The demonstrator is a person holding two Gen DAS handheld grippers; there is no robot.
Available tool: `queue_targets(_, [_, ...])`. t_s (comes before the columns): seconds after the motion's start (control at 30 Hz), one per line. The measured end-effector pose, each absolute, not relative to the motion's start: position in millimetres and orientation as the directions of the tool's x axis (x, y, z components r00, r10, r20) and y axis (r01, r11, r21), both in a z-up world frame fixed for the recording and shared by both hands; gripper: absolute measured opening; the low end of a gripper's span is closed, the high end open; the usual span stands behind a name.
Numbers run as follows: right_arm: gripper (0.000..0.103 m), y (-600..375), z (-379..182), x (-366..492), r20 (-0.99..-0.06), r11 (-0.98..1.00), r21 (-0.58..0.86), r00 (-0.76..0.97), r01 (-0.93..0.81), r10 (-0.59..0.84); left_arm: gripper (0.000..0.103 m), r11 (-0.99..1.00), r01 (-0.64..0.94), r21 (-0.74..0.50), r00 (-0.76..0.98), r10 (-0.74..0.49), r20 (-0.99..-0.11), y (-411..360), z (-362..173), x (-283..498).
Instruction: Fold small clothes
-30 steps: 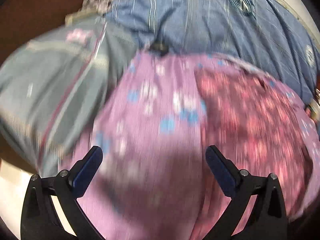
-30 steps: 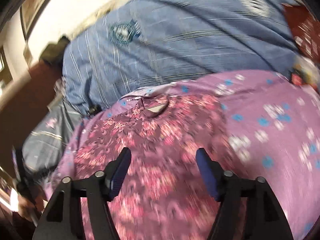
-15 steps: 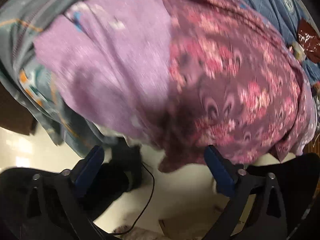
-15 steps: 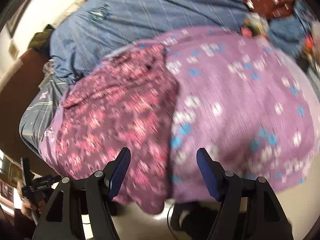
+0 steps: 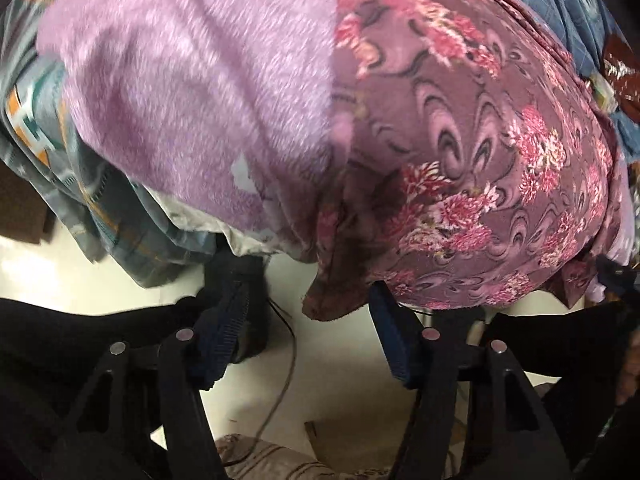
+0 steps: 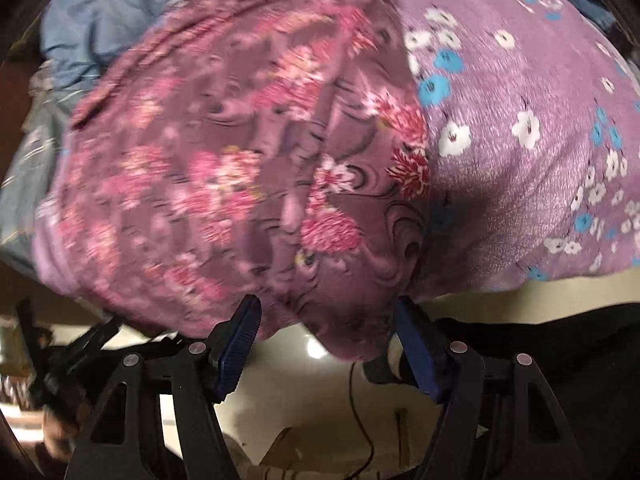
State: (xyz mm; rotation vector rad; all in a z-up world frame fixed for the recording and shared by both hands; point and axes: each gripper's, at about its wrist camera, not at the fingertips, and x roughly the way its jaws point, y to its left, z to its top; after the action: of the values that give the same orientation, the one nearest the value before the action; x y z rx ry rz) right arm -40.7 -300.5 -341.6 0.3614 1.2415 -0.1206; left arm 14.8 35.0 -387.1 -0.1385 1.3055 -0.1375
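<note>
Garment (image 5: 460, 128), maroon with pink flowers, lay on a lilac blanket (image 5: 192, 80) over the bed, its lower hem hanging past the bed's edge above pale floor (image 5: 340, 360). Left tongs (image 5: 308, 320) had just been closing; the dangling hem corner sat between the jaws, though I couldn't see the pads pressing it. Right tongs (image 6: 328, 340) stood well apart around the other hem corner (image 6: 352, 344), not gripping. Below the edge, bare floor lay open but for a thin cable (image 6: 360, 408).

Both wrist views steeply downward, close over bed edge, sharing floral garment (image 5: 460, 140) hem, pale floor (image 6: 320, 396)
</note>
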Motion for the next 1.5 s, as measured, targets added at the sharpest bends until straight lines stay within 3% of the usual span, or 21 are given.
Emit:
queue_targets(0.07, [0.070,-294,-352,-34,-0.954,0.941,0.173,0.287,0.292,0.086,0.070,0.975,0.009,-0.221,0.246,-0.216,-0.945,41,-393,17])
queue_targets(0.2, [0.069,-286,-368,-26,-0.968,0.955,0.069,0.251,0.289,-0.006,0.072,0.960,0.020,-0.280,0.235,-0.277,-0.932,38,-400,15])
queue_targets(0.23, [0.065,-289,-371,-27,-0.967,0.952,0.074,0.256,0.296,-0.004,0.072,0.962,0.027,-0.273,0.235,-0.272,-0.933,37,-402,18])
queue_targets(0.3, [0.047,-299,-374,-30,-0.961,0.938,0.122,0.273,0.326,0.030,0.071,0.965,0.035,-0.259,0.273,-0.258,-0.927,37,-403,21])
queue_targets(0.33, [0.031,-304,-374,-31,-0.962,0.936,0.120,0.273,0.330,0.027,0.060,0.964,0.042,-0.263,0.287,-0.264,-0.921,38,-402,23])
queue_targets(0.37, [0.021,-307,-374,-32,-0.962,0.939,0.111,0.273,0.324,0.019,0.035,0.959,0.062,-0.275,0.299,-0.281,-0.912,35,-401,23])
queue_targets(0.43, [0.010,-313,-371,-35,-0.959,0.942,0.135,0.280,0.306,0.046,0.011,0.953,0.104,-0.286,0.285,-0.304,-0.909,30,-400,22])
queue_targets(0.57, [0.008,-326,-355,-47,-0.943,0.934,0.225,0.304,0.279,0.136,0.004,0.944,0.129,-0.303,0.289,-0.328,-0.899,30,-397,16])
queue_targets(0.8, [0.007,-339,-280,-69,-0.839,0.888,0.443,0.406,0.121,0.363,0.004,0.884,0.226,-0.408,0.259,-0.459,-0.850,39,-353,-4])
queue_targets(1.03, [0.007,-355,-190,-79,-0.608,0.781,0.621,0.587,-0.068,0.534,0.004,0.824,0.303,-0.478,0.301,-0.559,-0.773,75,-289,-20])
queue_targets(1.1, [0.007,-364,-182,-77,-0.561,0.761,0.642,0.618,-0.096,0.551,0.004,0.821,0.324,-0.470,0.324,-0.563,-0.760,81,-273,-22])
queue_targets(1.2, [0.007,-365,-169,-72,-0.534,0.751,0.651,0.638,-0.108,0.555,0.006,0.865,0.349,-0.362,0.333,-0.475,-0.814,73,-262,-14])
queue_targets(1.23, [0.007,-366,-169,-72,-0.534,0.753,0.649,0.640,-0.108,0.553,0.010,0.880,0.337,-0.336,0.334,-0.445,-0.831,76,-266,-13])
queue_targets(1.33, [0.007,-364,-174,-71,-0.530,0.742,0.662,0.636,-0.103,0.561,0.040,0.906,0.261,-0.333,0.320,-0.407,-0.856,91,-285,-9])
queue_targets(1.5, [0.007,-365,-187,-71,-0.535,0.737,0.670,0.630,-0.089,0.562,0.044,0.908,0.218,-0.357,0.347,-0.414,-0.842,94,-289,7])
